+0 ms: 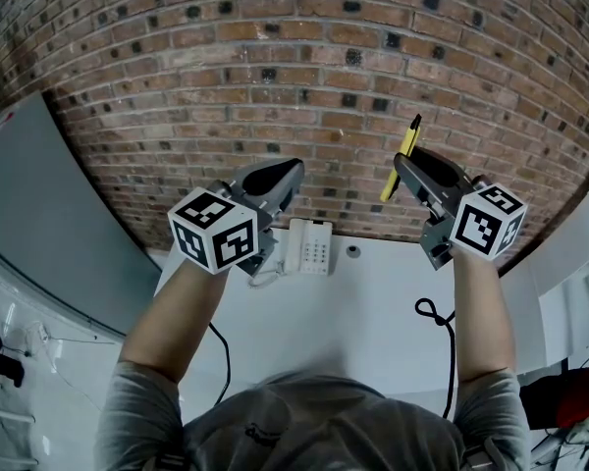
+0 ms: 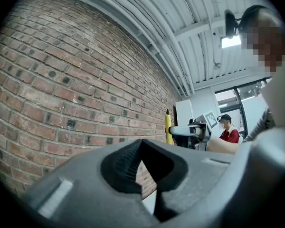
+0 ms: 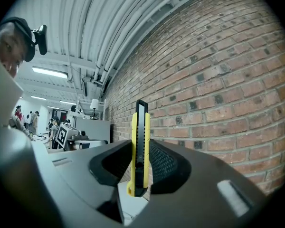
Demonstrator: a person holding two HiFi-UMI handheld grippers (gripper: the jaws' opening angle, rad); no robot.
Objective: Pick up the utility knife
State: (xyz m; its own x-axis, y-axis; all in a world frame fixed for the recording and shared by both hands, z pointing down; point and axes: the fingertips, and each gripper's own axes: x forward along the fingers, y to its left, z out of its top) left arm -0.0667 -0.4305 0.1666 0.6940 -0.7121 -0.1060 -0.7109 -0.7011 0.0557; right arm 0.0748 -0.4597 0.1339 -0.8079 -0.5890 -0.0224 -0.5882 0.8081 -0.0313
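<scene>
Brick wall (image 1: 294,86) fills the background, and a white table (image 1: 373,322) stands against it with a white telephone (image 1: 309,246) at its far edge. Above and to the right of the telephone, the right gripper (image 1: 404,172) is held level toward the wall. Its jaws are clamped on the yellow utility knife (image 1: 406,145), which is clear of the table. In the right gripper view the utility knife (image 3: 139,141) stands upright between the ribbed pads (image 3: 162,163), with its black tip poking out above them. Above and just left of the telephone, the left gripper (image 1: 289,172) also faces the wall; its own view shows the jaw tips meeting with nothing between them (image 2: 143,143). A small round object (image 1: 352,251) sits just right of the telephone, and a black cable (image 1: 442,332) loops on the table nearer the person, right of the telephone
</scene>
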